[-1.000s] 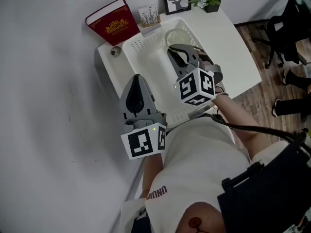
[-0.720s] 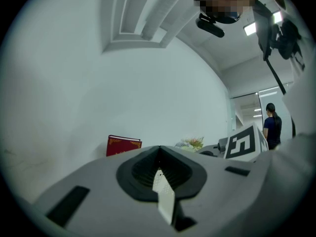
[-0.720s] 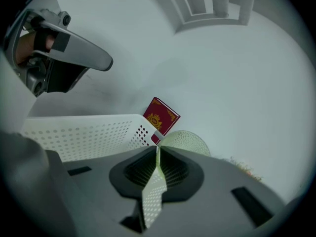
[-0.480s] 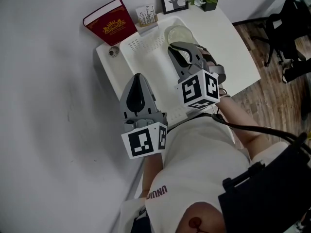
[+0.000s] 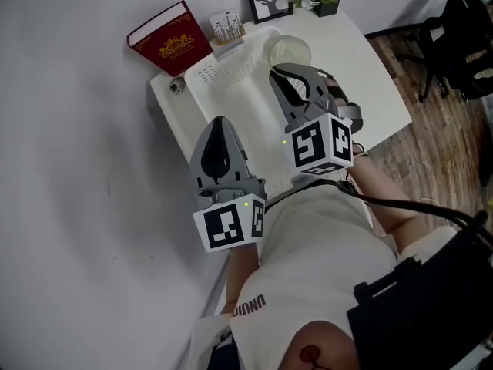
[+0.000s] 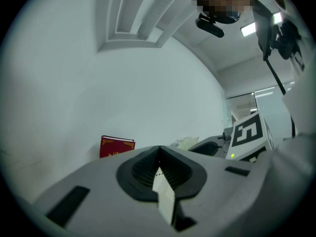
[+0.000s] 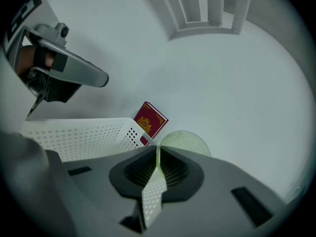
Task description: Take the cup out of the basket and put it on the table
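**A:** The fingers of our right gripper are almost together, with only a sliver between them. The thin wall of the cup looks pinched at their tips.

**B:** Agreed, so we have the pale cup by its rim. Where do we place it?

**A:** At the far right corner of the basket, just beside the perforated wall. In the head view it sits over that corner. Whether its base is above the rim we cannot tell.

**B:** Then we judge ourselves in the lift-out step: the grasp is made and the cup is not yet on the bench.

**A:** Yes. Next we need to raise it until the base is over the wall. Then we carry it to our right, where the bench lies bare beside the basket.

**B:** We should hold it level with a steady pinch. A thin rim could slip or twist in so narrow a hold, we think.

**A:** We set it down upright, away from the bench edge, before we part the fingers.

**B:** And our left gripper?

**A:** It is closed on nothing and hangs by the basket's near left side, well apart from the cup. The red book leans at the wall beyond the basket, out of our path.
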`<action>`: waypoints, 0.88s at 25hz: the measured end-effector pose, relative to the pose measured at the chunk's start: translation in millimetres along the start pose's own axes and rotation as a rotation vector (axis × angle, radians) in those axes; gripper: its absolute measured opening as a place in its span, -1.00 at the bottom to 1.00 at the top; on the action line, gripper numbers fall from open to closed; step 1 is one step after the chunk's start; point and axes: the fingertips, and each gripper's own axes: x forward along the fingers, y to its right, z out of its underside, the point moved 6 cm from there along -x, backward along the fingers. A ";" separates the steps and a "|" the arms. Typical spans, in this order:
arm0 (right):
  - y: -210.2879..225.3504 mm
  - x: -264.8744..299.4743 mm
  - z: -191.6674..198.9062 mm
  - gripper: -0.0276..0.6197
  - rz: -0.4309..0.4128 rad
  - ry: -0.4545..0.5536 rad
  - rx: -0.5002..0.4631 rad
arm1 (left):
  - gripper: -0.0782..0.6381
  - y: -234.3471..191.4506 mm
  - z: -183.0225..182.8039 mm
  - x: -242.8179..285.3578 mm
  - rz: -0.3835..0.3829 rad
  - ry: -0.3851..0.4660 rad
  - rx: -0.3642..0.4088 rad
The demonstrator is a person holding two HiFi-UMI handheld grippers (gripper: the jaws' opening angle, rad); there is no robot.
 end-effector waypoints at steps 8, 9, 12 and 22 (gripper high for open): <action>11.9 -12.5 1.9 -0.80 0.048 0.005 0.002 | -0.75 9.3 -1.5 3.6 0.033 0.002 0.009; 13.3 -13.9 2.5 -0.80 0.052 0.003 0.004 | -0.75 10.5 -1.9 4.0 0.037 0.002 0.010; 17.5 -17.3 4.4 -0.80 0.059 -0.002 0.012 | -0.75 13.9 -2.5 5.9 0.051 0.003 0.011; 31.8 -27.3 16.7 -0.80 0.103 -0.033 0.032 | -0.75 23.6 -2.8 12.6 0.084 -0.007 0.020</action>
